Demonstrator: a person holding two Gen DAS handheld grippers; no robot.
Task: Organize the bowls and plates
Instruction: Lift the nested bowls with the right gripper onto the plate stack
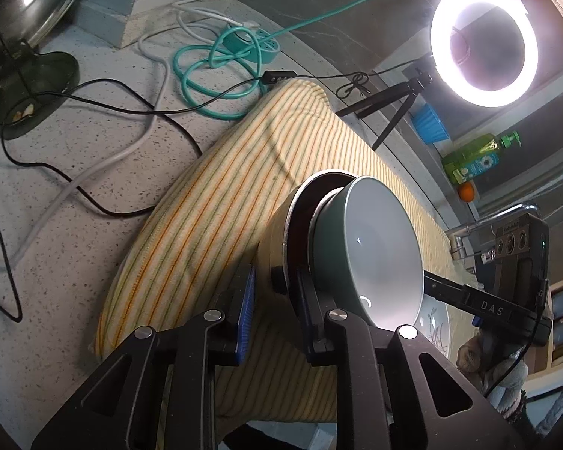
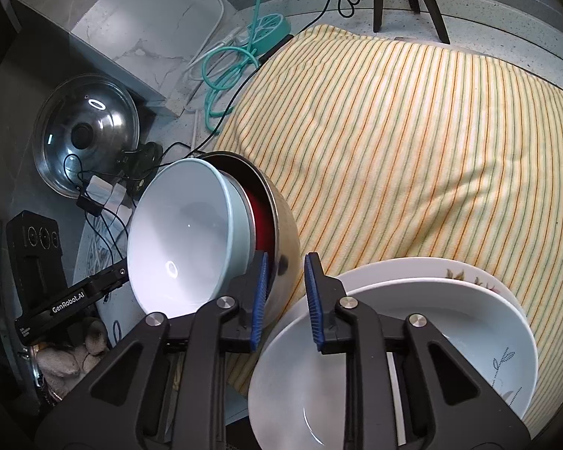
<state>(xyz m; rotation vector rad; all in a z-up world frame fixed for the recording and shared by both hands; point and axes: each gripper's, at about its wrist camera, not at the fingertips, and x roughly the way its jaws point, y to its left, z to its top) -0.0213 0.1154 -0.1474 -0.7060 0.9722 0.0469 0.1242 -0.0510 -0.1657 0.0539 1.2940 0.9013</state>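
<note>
Here, nearest, right gripper [image 2: 287, 277]: fingers apart, astride the wall of the steel bowl [image 2: 283, 232], which is tipped on its side with a red bowl [image 2: 261, 221] and a pale bowl [image 2: 176, 232] nested inside. Firm pinch or not, cannot tell. Just right of the fingers, white plates [image 2: 431, 322] stacked on the striped cloth [image 2: 413, 131], probably laid as padding. Opposite, left gripper [image 1: 276, 288] likewise astride the rim, bite unclear, likely steadying the nest for setting down. Beyond the fingertips, cables [image 1: 214, 71] and a ring light [image 1: 484, 45].

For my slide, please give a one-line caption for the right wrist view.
Open right gripper between nested bowls and stacked plates on a striped cloth.
</note>
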